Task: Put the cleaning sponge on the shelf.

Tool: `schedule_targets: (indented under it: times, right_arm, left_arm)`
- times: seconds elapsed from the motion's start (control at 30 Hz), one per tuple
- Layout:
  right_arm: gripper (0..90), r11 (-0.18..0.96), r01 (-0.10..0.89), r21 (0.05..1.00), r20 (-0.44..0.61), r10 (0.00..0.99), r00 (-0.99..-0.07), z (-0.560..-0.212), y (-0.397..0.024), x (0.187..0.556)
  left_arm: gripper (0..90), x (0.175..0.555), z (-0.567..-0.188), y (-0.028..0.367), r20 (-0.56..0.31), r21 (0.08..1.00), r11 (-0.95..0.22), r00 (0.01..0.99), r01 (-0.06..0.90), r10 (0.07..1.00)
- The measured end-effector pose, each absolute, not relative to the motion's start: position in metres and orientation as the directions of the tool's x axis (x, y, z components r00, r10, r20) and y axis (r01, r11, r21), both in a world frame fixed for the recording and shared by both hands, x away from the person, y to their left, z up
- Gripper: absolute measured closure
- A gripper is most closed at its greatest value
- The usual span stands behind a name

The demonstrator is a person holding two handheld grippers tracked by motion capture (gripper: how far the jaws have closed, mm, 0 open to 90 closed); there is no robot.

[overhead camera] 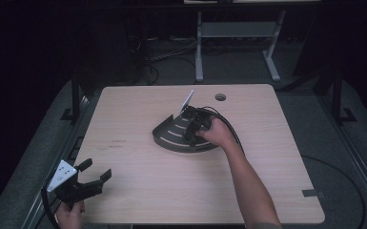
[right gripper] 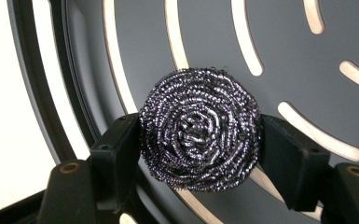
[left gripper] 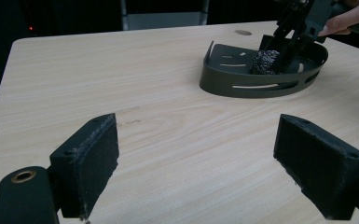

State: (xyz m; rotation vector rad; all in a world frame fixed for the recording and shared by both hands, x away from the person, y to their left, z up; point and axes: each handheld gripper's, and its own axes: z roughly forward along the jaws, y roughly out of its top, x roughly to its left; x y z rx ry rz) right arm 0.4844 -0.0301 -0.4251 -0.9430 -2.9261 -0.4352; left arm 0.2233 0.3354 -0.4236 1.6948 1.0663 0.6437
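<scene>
At lower left, the left gripper [overhead camera: 91,174] is held wide open and empty. At centre, the steel scourer [right gripper: 199,128] is flanked by the right gripper [overhead camera: 191,125] pads inside the slotted tray [overhead camera: 164,131]; release should be completed before lifting straight up.

- A light wooden desk [overhead camera: 138,191] with rounded corners carries everything.
- A round cable hole [overhead camera: 220,97] sits near its far edge.
- A grey metal frame [overhead camera: 238,33] stands on the dark floor [overhead camera: 343,157] behind it.
- Black cables [overhead camera: 167,50] lie on the floor beside that frame.
</scene>
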Motion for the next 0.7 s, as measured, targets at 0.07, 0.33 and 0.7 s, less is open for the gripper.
schedule_targets:
  times: [0.07,0.33,0.7]
  right_arm:
    - [28.9,0.774,0.579,0.255,0.12,0.569,-0.814,-0.424,-0.031,0.485]
    - [26.5,0.772,0.58,0.26,0.124,0.569,-0.813,-0.421,-0.034,0.484]
    - [19.5,0.763,0.579,0.287,0.128,0.568,-0.813,-0.409,-0.038,0.48]
  left_arm:
    - [13.2,0.224,-0.424,0.335,-0.067,0.928,-0.119,0.471,0.352,0.879]
    - [13.2,0.225,-0.424,0.333,-0.066,0.927,-0.122,0.473,0.356,0.879]
    - [13.2,0.225,-0.424,0.335,-0.063,0.928,-0.122,0.471,0.352,0.88]
